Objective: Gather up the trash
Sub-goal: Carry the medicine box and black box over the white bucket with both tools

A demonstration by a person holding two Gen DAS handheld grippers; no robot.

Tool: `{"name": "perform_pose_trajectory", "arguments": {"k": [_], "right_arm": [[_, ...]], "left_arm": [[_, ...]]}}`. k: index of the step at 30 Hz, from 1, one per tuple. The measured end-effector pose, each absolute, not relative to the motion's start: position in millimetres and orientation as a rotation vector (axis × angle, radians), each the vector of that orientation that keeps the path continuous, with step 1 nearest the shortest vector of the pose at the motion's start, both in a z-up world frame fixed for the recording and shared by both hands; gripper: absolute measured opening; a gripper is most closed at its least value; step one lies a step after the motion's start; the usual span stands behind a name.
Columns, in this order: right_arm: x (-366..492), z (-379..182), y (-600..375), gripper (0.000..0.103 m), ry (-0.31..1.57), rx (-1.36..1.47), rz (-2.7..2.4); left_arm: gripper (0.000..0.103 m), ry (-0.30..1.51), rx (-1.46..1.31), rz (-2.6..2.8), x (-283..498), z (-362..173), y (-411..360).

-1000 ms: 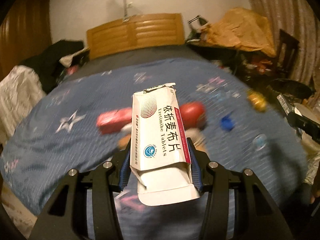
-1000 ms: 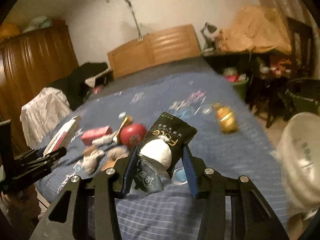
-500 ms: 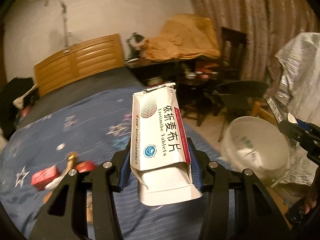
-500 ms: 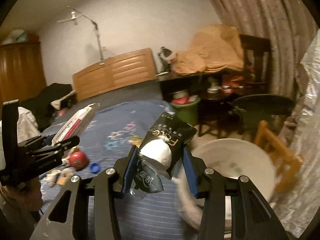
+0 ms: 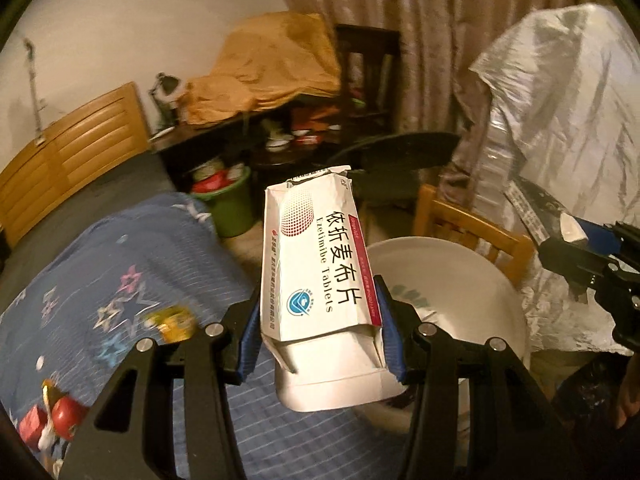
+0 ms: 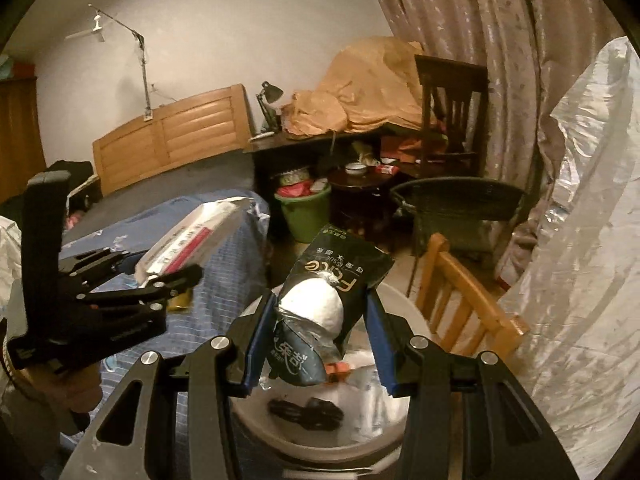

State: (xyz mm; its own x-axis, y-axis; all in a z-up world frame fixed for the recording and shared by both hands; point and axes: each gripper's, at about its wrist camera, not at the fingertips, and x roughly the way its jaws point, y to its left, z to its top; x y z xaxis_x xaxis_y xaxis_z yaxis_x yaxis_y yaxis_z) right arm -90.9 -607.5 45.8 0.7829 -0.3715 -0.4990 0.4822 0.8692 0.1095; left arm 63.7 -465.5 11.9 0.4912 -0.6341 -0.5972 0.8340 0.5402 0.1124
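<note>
My left gripper (image 5: 320, 332) is shut on a white tablet box (image 5: 316, 256) with red edge and Chinese print, held upright at the bed's edge, beside the white bin (image 5: 460, 280). The box also shows in the right wrist view (image 6: 192, 236). My right gripper (image 6: 320, 340) is shut on a black tissue packet (image 6: 328, 292) with white tissue in it, held above the white bin (image 6: 384, 436), which holds dark and silvery trash.
Blue star-print bed (image 5: 120, 280) at left carries a yellow item (image 5: 172, 322) and red items (image 5: 60, 420). A wooden chair (image 6: 464, 304) stands behind the bin, a green bucket (image 6: 308, 212) and cluttered desk further back, silver sheeting (image 6: 580, 280) at right.
Both grippers swung right from the bed toward the white bin, each keeping its item. The right gripper now hangs over the bin opening.
</note>
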Motion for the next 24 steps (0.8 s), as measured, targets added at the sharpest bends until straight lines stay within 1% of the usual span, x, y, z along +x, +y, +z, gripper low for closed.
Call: {"name": "perform_pose_trajectory", "arguments": {"k": [8,18,24], "right_arm": [[-95.5,26.4,-635.9,0.046,0.52,0.26,-0.485],[-90.0,1.4,-642.8,0.047,0.556,0.281,-0.471],[-85.1,-0.3,-643.7,0.047,0.562,0.274,-0.461]], "left_arm": [[0.048,0.554,0.489,-1.024,48.8,-13.0,-505.7],[0.048,0.586,0.522,-1.039,48.9,-30.4,-516.3],[0.049,0.595,0.53,-1.037,50.0,-33.4,-520.1]]}}
